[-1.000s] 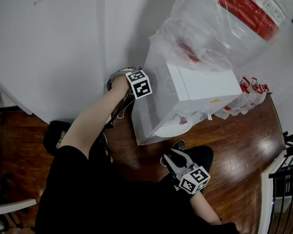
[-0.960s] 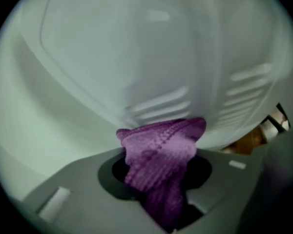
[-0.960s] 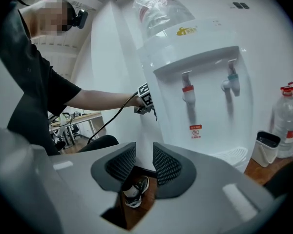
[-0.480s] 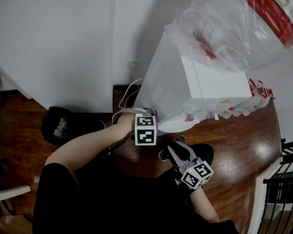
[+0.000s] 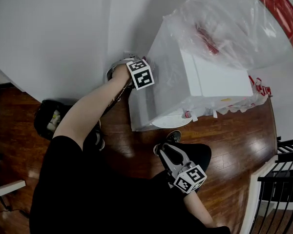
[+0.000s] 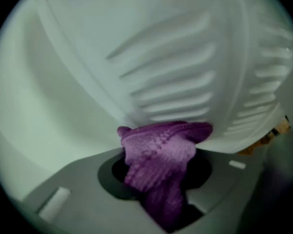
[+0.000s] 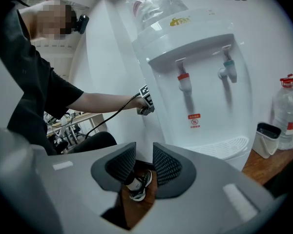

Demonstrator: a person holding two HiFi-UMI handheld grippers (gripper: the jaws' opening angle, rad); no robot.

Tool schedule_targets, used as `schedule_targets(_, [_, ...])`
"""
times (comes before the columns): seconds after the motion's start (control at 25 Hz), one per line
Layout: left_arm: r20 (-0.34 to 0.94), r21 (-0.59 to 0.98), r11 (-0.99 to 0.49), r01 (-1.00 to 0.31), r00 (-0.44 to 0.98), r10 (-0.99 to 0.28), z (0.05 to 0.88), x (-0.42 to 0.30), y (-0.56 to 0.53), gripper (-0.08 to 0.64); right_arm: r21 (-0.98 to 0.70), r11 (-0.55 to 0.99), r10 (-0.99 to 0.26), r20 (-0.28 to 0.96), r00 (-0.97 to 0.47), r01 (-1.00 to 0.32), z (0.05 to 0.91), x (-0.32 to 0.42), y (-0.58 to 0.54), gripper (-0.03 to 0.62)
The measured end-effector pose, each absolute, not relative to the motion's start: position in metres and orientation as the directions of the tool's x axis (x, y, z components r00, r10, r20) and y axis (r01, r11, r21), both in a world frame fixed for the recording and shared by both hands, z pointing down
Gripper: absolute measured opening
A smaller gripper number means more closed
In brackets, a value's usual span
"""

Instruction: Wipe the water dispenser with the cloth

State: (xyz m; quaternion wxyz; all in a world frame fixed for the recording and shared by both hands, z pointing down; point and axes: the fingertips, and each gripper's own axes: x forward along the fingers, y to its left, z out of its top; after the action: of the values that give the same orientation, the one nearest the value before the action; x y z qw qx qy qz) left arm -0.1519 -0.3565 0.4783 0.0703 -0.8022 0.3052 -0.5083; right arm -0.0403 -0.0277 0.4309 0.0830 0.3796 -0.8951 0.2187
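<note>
- While the person is leaning over the water dispenser (image 5: 200, 84), the head view is showing the left gripper (image 5: 127, 67) reaching to the unit's left side wall, just beside the white room wall.
- The right gripper (image 5: 167, 152) is hanging low over the wooden floor (image 5: 234, 140), near the person's shoe (image 5: 172, 136) and apart from the dispenser.
- A clear plastic bag (image 5: 234, 28) is covering the bottle on top.
- Left gripper view: the jaws are clamping a purple cloth (image 6: 158, 152), which is bunching forward against the ribbed white side panel.
- Right gripper view: the jaws are standing slightly apart, gripping nothing, with only the shoe and floor showing through the gap.
- The dispenser's front is facing this camera, with the left gripper working at its left side and water bottles (image 7: 285, 111) standing at far right.
</note>
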Motion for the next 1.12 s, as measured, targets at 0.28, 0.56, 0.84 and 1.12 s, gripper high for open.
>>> schedule_targets(0.28, [0.849, -0.201, -0.965, -0.166, 0.461, -0.256, 0.528, -0.09, -0.146, 0.19, -0.371, 0.656, -0.548, 0.366, -0.752, -0.658, 0.457, -0.048, -0.019, 0.112])
schedule_targets(0.56, [0.854, -0.224, -0.965, -0.135, 0.45, -0.261, 0.551, -0.088, -0.149, 0.193, -0.355, 0.688, -0.512, 0.379, -0.771, -0.632, 0.455, -0.052, -0.014, 0.11])
schedule_targets(0.84, [0.745, -0.576, -0.792, -0.204, 0.268, -0.611, 0.523, -0.144, -0.332, 0.193, -0.372, 0.644, -0.527, 0.417, -0.74, -0.668, 0.468, -0.047, -0.001, 0.11])
schedule_targets(1.12, [0.808, -0.46, -0.861, -0.217, 0.3, -0.508, 0.544, -0.139, -0.265, 0.193, -0.359, 0.712, -0.447, 0.431, -0.784, -0.603, 0.48, -0.067, 0.014, 0.11])
